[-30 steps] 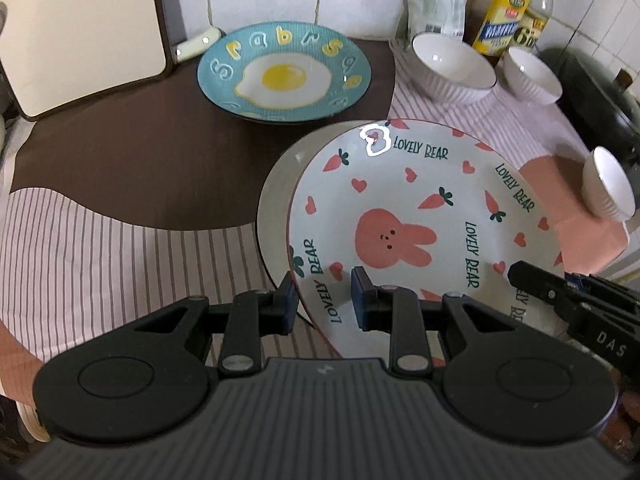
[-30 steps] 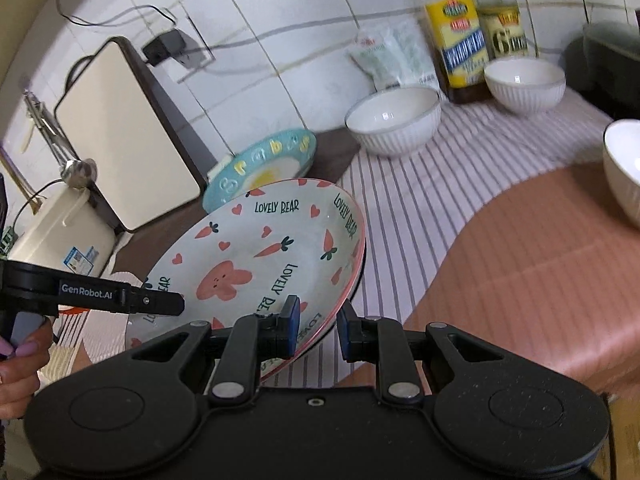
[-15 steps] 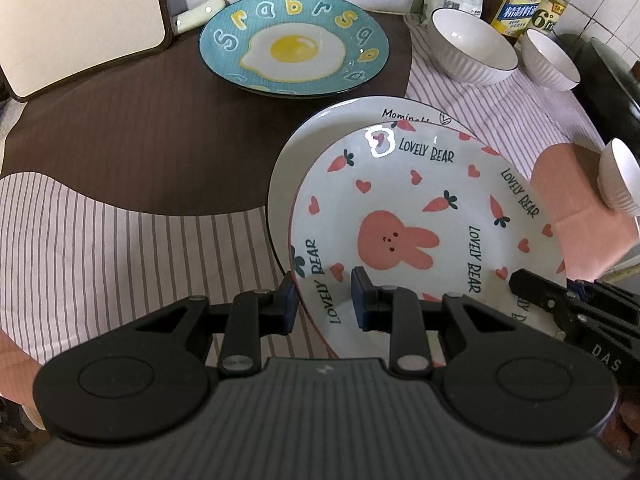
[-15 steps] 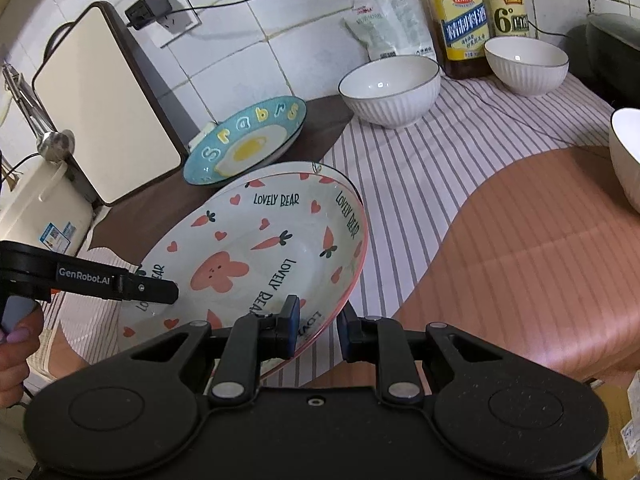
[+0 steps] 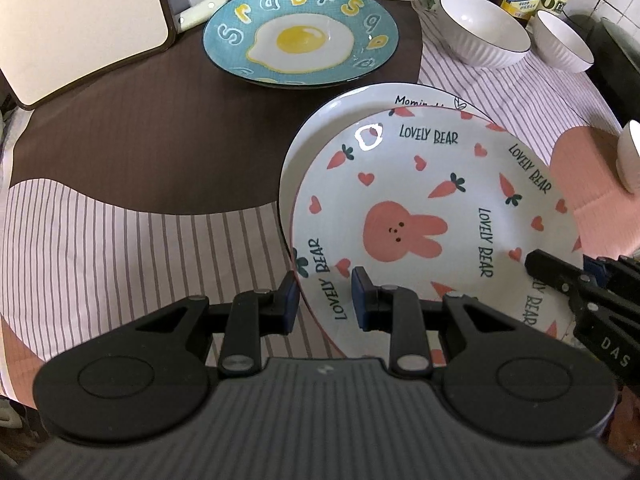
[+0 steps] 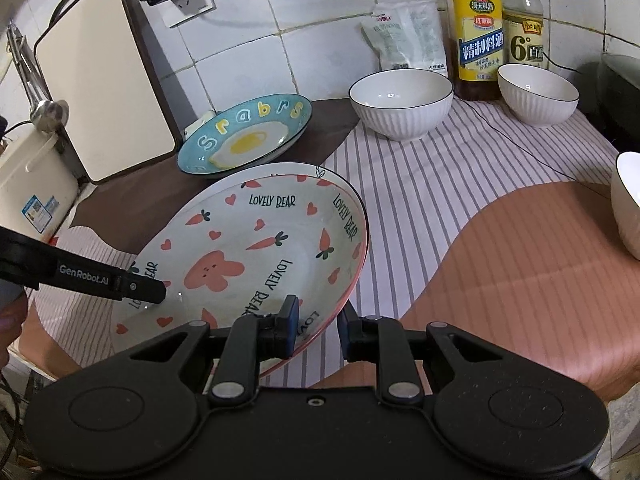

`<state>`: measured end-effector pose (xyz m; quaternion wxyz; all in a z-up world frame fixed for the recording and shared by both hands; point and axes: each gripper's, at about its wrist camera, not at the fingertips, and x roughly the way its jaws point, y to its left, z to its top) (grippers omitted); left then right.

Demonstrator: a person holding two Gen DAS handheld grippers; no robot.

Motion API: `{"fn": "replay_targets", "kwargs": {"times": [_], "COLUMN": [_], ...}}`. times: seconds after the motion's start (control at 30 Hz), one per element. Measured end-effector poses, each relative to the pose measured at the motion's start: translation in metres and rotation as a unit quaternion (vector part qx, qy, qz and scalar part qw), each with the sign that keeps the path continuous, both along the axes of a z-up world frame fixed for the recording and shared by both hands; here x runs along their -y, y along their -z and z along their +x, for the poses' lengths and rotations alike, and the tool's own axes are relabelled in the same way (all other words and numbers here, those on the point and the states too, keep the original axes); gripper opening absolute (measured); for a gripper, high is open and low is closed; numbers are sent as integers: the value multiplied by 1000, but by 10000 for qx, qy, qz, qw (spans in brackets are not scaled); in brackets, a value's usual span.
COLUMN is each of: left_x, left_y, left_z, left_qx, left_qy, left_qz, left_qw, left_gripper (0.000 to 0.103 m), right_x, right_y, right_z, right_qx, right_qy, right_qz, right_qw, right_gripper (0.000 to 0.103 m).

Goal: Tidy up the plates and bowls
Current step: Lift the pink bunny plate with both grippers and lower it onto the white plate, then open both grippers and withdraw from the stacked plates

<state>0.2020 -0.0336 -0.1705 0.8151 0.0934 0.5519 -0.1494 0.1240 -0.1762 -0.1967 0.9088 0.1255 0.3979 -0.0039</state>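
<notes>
Both grippers hold the rabbit plate [image 5: 424, 200] marked "LOVELY BEAR", each shut on its rim. My left gripper [image 5: 325, 301] grips the near left rim and my right gripper [image 6: 318, 325] grips the near right rim [image 6: 348, 288]. The rabbit plate hangs just above a plain white plate [image 5: 320, 136] with black writing, offset a little toward me and to the right. A blue fried-egg plate [image 5: 300, 36] sits at the back on the brown cloth. Two white ribbed bowls [image 6: 400, 100] [image 6: 538, 94] stand at the back right, and a third bowl [image 6: 628, 204] is at the right edge.
A cream cutting board [image 6: 100, 80] leans on the tiled wall at the left. Two bottles [image 6: 478, 32] and a white packet [image 6: 408, 36] stand behind the bowls. A dark pot [image 6: 620, 92] sits at the far right. A cable [image 6: 520, 148] crosses the striped cloth.
Both grippers have carried the rabbit plate forward and lower over the white plate, which shows more behind it now. The blue plate and bowls look closer.
</notes>
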Motion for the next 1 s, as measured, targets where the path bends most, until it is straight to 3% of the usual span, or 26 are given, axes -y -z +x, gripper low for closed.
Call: {"fn": "replay_targets", "kwargs": {"times": [0.13,0.33,0.7,1.0], "left_x": [4,9,10,5], "left_y": [-1,2,6,5], "left_z": [-2,-6,-7,-8], "left_qx": [73,280,525,515], "left_qy": [52,119,-139,-299], "left_qz": [109,269,296,135], "left_qw": [9999,9992,9981,9981], "left_gripper": [26,28,29,29], "right_x": [0,-15,-21,-15], "right_y": [2,3,10,6], "right_z": [2,2,5,7], "right_qx": [-12,232,428,508], "right_qy": [-27,-375,-452,-430], "right_qz": [-51,-839,-1391,-1196], "right_qw": [10000,9955,9883,9906], "right_gripper": [26,31,32,32]}}
